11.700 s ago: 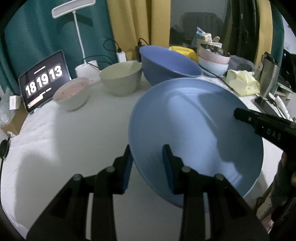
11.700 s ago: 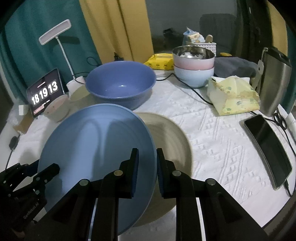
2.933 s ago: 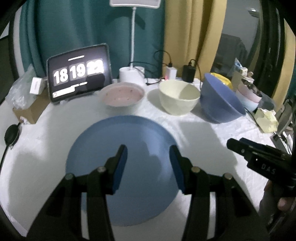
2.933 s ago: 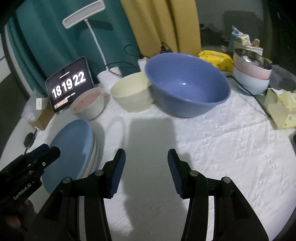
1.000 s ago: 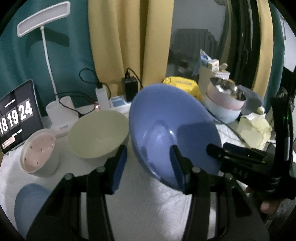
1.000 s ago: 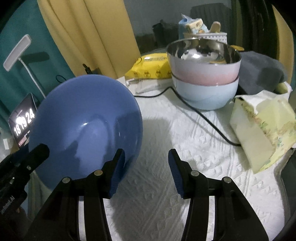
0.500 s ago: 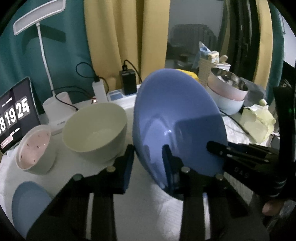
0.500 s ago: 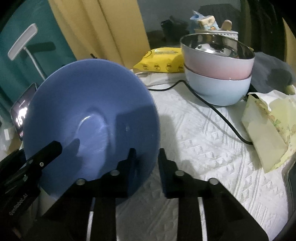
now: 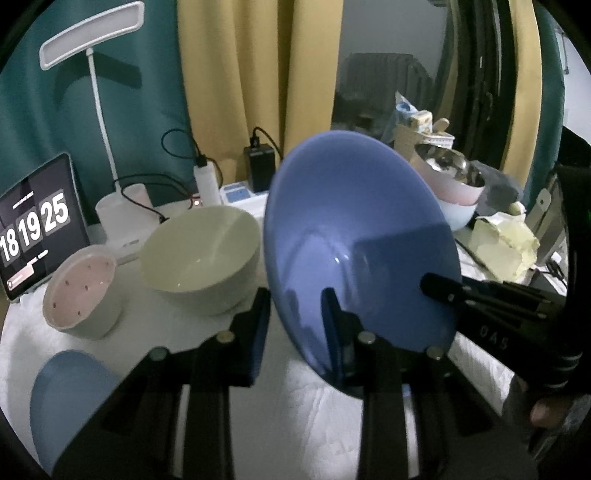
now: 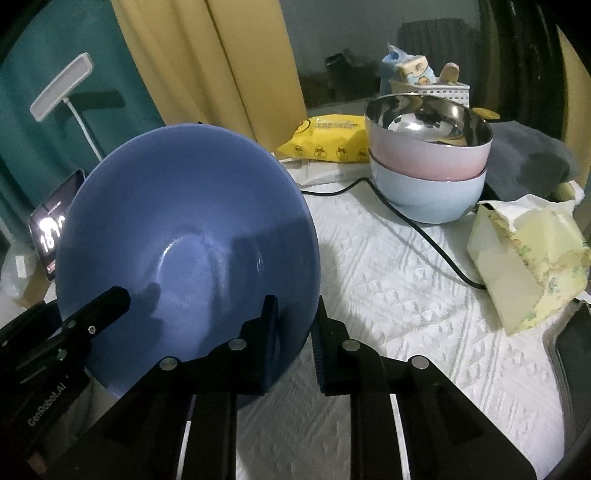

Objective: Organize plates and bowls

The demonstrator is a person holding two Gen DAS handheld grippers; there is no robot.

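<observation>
while both tongs gripped it, the large blue bowl [image 9: 354, 236] hung tilted on edge above the counter [image 10: 406, 288], its hollow facing the cameras. the left tongs [image 9: 295, 317] had just closed on the bowl's near rim, one blue pad inside the hollow and the other behind the wall, pads pressing. the right tongs [image 10: 293, 332] had likewise just closed on the opposite part of the rim, wall pinched between the two pads. each tool showed in the other's view: the right one entered the left wrist view from the lower right, with part of a hand [image 9: 546, 410] on its handle.

beside the tilted bowl, on the white textured cover, stood a cream bowl [image 9: 201, 258], upright and very near the blue rim; contact could not be judged. left of it sat a small pink bowl [image 9: 81, 291] with dark specks. a blue plate [image 9: 70, 398] lay at the lower left edge of the left wrist view. behind were a tablet clock [image 9: 33, 225] and a white desk lamp [image 9: 92, 33]. in the right wrist view a steel-lined pink bowl [image 10: 428, 147] sat nested in a pale blue bowl [image 10: 424, 195], well apart from the held bowl, with a black cable [image 10: 417, 229] running past and a yellow-green tissue pack [image 10: 524, 251] nearby.
</observation>
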